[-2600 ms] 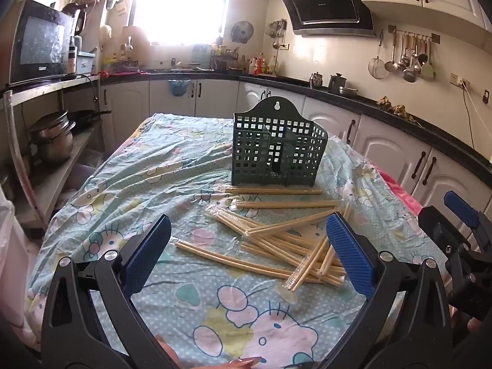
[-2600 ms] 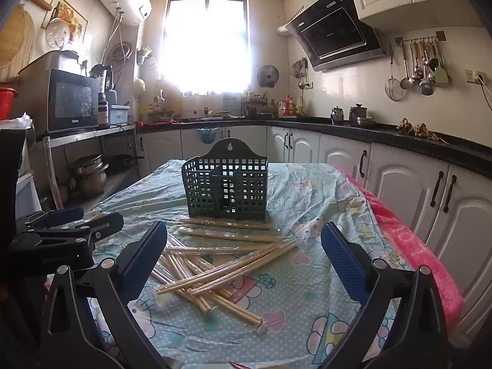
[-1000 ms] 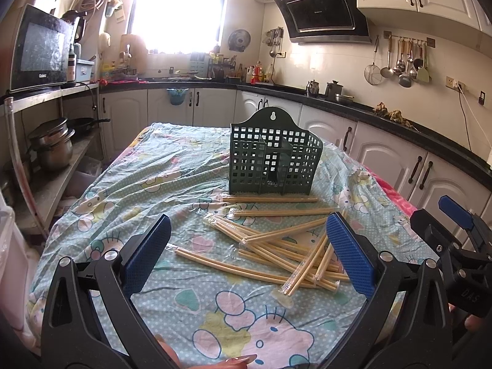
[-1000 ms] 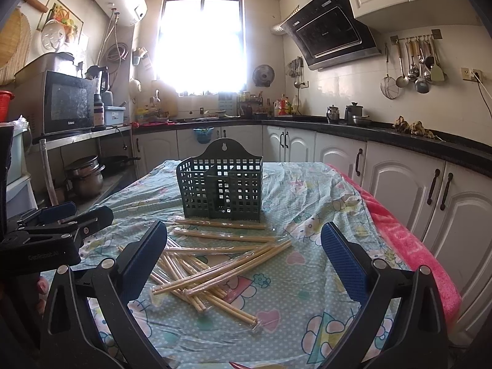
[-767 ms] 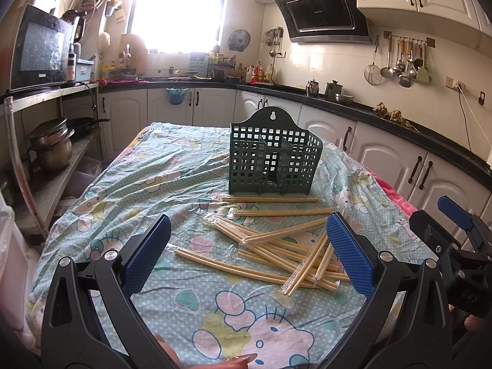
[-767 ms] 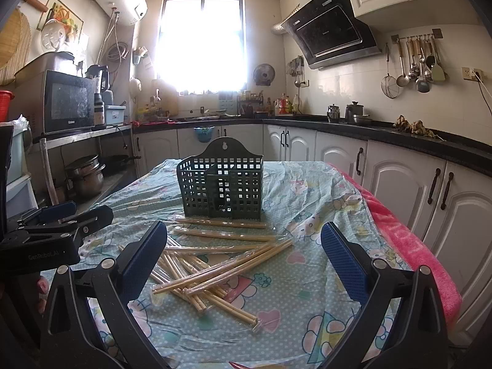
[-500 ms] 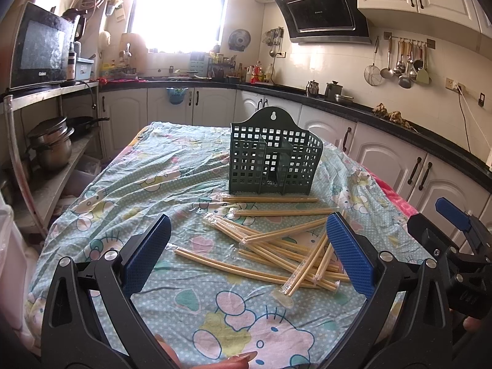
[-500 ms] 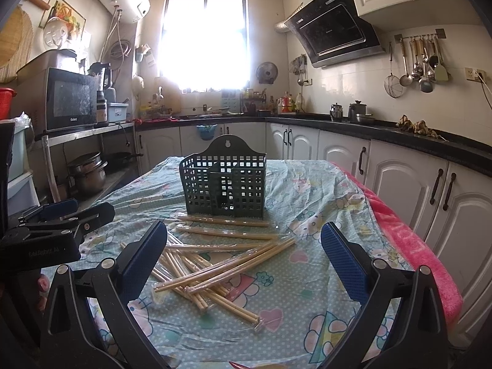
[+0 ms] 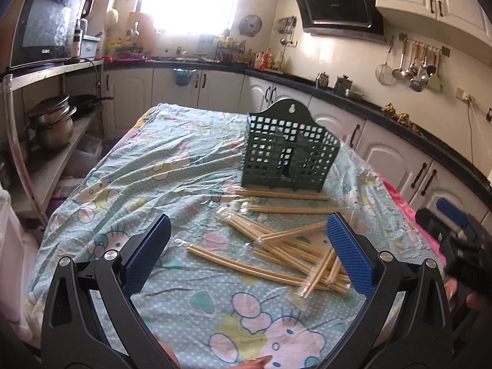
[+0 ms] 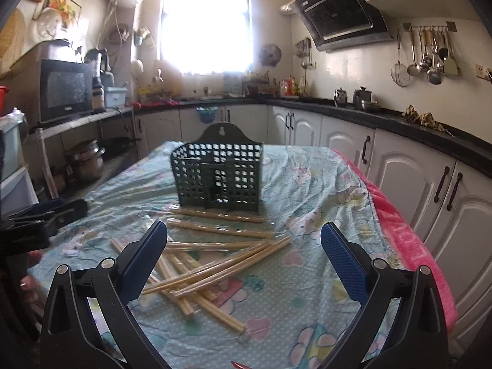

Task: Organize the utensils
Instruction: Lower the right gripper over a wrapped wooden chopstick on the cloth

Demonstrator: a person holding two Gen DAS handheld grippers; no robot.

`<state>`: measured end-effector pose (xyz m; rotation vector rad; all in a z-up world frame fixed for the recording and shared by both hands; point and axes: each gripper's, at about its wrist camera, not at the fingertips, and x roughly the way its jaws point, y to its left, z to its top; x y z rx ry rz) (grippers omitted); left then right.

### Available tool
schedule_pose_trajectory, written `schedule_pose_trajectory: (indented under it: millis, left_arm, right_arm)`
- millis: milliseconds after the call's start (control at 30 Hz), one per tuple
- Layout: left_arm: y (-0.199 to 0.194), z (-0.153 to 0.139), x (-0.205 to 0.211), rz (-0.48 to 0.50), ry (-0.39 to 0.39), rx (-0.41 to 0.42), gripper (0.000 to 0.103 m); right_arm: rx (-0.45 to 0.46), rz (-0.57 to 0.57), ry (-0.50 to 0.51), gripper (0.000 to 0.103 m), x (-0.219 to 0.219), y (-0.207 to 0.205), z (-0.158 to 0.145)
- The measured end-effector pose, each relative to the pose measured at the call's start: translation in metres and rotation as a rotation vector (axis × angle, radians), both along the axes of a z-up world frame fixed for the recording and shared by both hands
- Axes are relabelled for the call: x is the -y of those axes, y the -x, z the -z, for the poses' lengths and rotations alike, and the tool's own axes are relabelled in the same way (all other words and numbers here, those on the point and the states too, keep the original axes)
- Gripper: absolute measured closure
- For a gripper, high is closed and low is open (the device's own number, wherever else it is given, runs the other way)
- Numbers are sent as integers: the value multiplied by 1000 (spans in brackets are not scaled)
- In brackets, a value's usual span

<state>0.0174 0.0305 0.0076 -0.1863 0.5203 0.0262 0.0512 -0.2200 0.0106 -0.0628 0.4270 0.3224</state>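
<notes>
Bamboo-pale chopsticks (image 9: pixel 286 246), many in clear sleeves, lie scattered on the cloth-covered counter (image 9: pixel 138 184) ahead of the left tool (image 9: pixel 249 252), with the thick of the heap off to that tool's right side and only one long pair (image 9: pixel 243 266) reaching across toward the middle of its gap. From this left view most of the sticks run crosswise or on a slant, not pointing along the fingers, and the dark green slotted holder (image 9: pixel 289 160) stands upright just beyond them, its nearest two pairs lying parallel to its front wall. The left tool hangs above the cloth with its blue pads (image 9: pixel 147 249) spread wide — nothing between them, nothing touched. The right tool shows at the far right edge of this view, blurred. Turning to the right view, the right tool (image 10: pixel 244 253) is likewise spread wide and empty, and the heap (image 10: pixel 203 264) sits straight ahead and a little to its left, nearly centred between the pads (image 10: pixel 344 261) — so I would judge the right hand the better placed of the two for a first pick. The long slanted pairs (image 10: pixel 221 267) here run from lower left up to the right, across the tool's line. The holder (image 10: pixel 220 176) stands dead ahead past the pile, empty as far as I can see through its grid. The left tool (image 10: pixel 46 215) sits low at the left edge.
</notes>
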Motion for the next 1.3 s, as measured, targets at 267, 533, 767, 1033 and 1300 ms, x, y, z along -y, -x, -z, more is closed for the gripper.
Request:
schedule_pose_trajectory:
  millis: [267, 533, 767, 1033, 1300]
  left_arm:
    - [-13, 11, -26, -31, 36, -110, 9]
    - [-27, 28, -43, -30, 83, -200, 9]
    - [-50, 55, -45, 42, 212, -311, 25]
    - [-73, 85, -61, -3, 350, -415, 38]
    - [-86, 87, -70, -52, 382, -428, 46]
  right_arm:
    - [-85, 24, 31, 6, 11, -49, 3]
    - [-149, -1, 48, 6, 7, -78, 10]
    - [-283, 1, 37, 6, 8, -106, 35]
    - [-428, -3, 10, 29, 11, -130, 63]
    - [-570, 23, -52, 52, 14, -163, 82]
